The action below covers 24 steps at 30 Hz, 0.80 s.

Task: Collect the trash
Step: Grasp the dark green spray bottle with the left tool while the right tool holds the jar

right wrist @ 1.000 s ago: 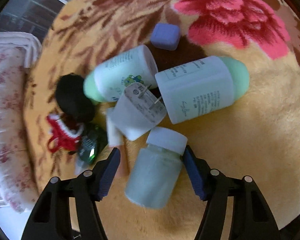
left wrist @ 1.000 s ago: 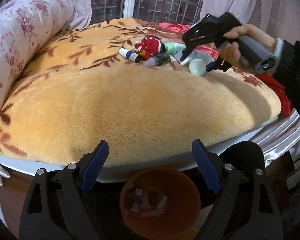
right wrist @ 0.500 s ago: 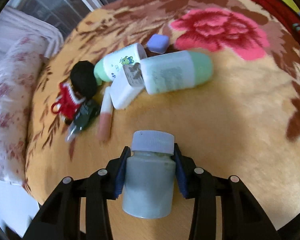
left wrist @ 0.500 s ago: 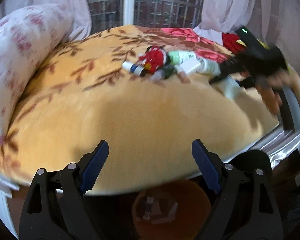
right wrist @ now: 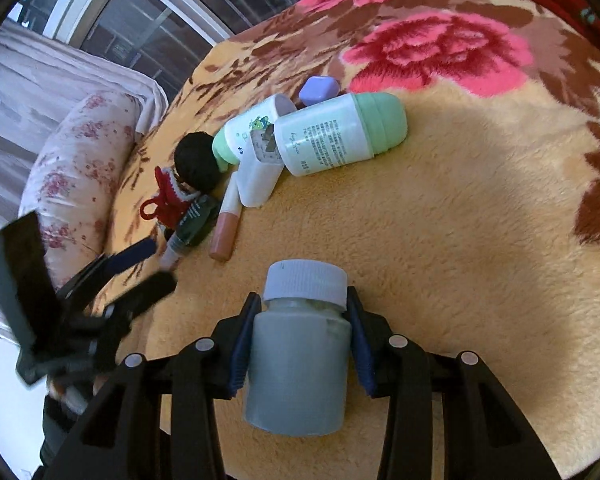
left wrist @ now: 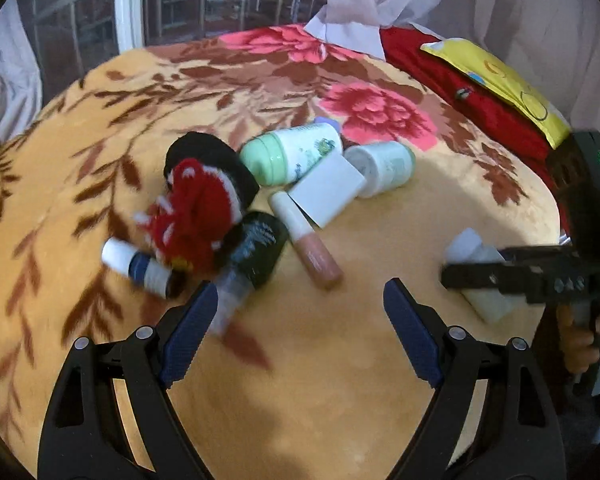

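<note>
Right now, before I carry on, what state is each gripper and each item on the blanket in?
right gripper: shut on the white-capped jar.
white-capped jar: capped, held.
left gripper: open, holding nothing.
large green-capped bottle: lying on its side, capped.
cartoon-label bottle: lying, capped.
white box: resting against both bottles.
pink tube: lying flat, capped.
dark green tube: lying, partly under the red yarn doll.

Bottle (right wrist: 332, 140) print apparently illegible

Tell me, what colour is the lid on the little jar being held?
White. The jar has a ribbed white lid, clearest in the right wrist view.
</note>
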{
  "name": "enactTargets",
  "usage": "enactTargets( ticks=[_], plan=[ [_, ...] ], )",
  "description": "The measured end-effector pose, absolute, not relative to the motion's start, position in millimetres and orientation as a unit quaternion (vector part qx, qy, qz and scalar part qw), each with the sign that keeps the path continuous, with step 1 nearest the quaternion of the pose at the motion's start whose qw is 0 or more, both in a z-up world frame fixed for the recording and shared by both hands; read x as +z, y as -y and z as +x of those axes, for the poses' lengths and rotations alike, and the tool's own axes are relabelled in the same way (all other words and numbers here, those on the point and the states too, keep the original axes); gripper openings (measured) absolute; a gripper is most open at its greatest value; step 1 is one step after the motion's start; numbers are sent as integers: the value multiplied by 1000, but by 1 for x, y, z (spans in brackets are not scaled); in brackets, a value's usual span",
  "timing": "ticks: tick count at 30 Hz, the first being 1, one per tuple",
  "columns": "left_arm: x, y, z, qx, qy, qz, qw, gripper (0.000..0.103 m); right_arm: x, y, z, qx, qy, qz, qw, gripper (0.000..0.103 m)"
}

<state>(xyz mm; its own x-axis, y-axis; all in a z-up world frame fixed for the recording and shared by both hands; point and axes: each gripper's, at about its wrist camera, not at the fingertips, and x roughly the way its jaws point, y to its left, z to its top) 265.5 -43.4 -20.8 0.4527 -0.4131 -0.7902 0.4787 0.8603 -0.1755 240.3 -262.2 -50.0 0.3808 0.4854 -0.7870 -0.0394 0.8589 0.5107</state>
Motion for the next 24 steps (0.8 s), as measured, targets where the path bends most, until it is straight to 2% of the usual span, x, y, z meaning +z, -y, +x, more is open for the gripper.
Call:
enactTargets(
  ticks=[5,13,20,21,23,24],
  plan=[
    [-26,40,285,-308,-472,21,826,83,-49,261,239,171,-527,201,808,42],
    [-41,47,301,-315,-481,52,817,83,-52,261,241,174,-524,204,808,42],
    [-50,75,311,-291,-481,124,817,84,-53,259,242,173,-523,198,810,41],
    [-50,77,310,-290,-477,130,819,82,-53,259,242,174,-523,199,810,41],
    [-50,78,302,-293,-463,146,824,64,-54,260,242,176,-522,201,810,41],
    [-50,78,301,-291,-461,149,825,62,-54,260,242,176,-521,201,810,41]
  ],
)
